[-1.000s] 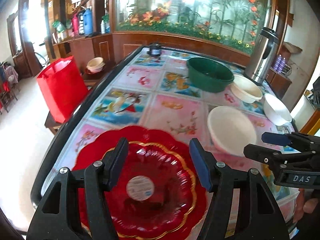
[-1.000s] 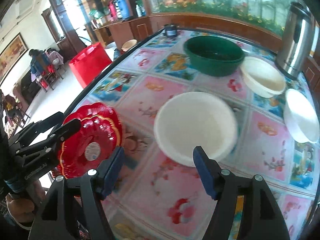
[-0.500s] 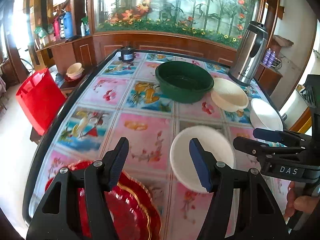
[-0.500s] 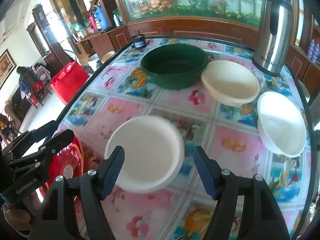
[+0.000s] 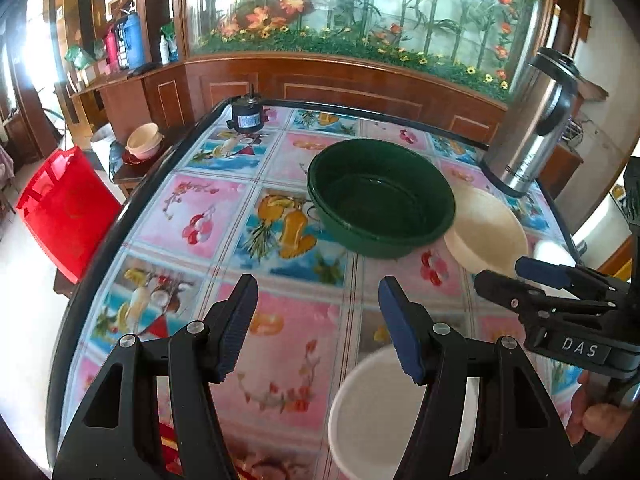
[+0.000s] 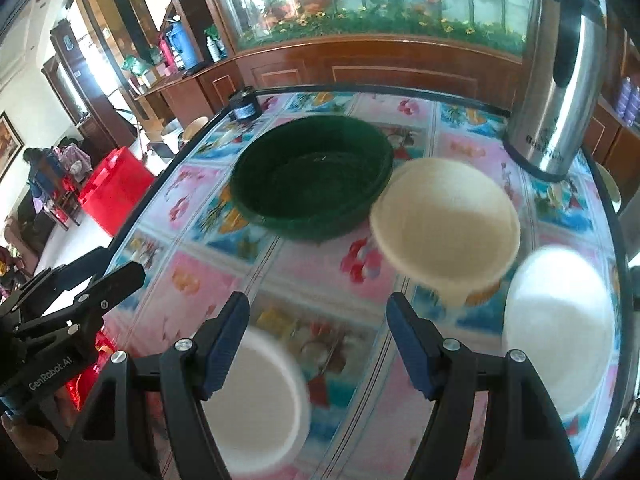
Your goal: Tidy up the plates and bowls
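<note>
Now the left claw (image 5: pixel 316 324) hangs wide and holds nothing above the desk (image 5: pixel 280 340), and the right claw (image 6: pixel 318 340) is just as wide and bare. Near the desk's front edge sits a white bowl (image 6: pixel 256 404), with a red plate (image 5: pixel 168 448) at the front left corner. Toward the far edge stands a green basin (image 6: pixel 312 188), its rim meeting a cream bowl (image 6: pixel 444 220). Another white bowl (image 6: pixel 560 328) lies by the right edge, and a steel flask (image 6: pixel 560 80) stands at the far right corner.

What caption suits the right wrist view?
Open right gripper above floral table; green basin, cream bowl ahead.
</note>
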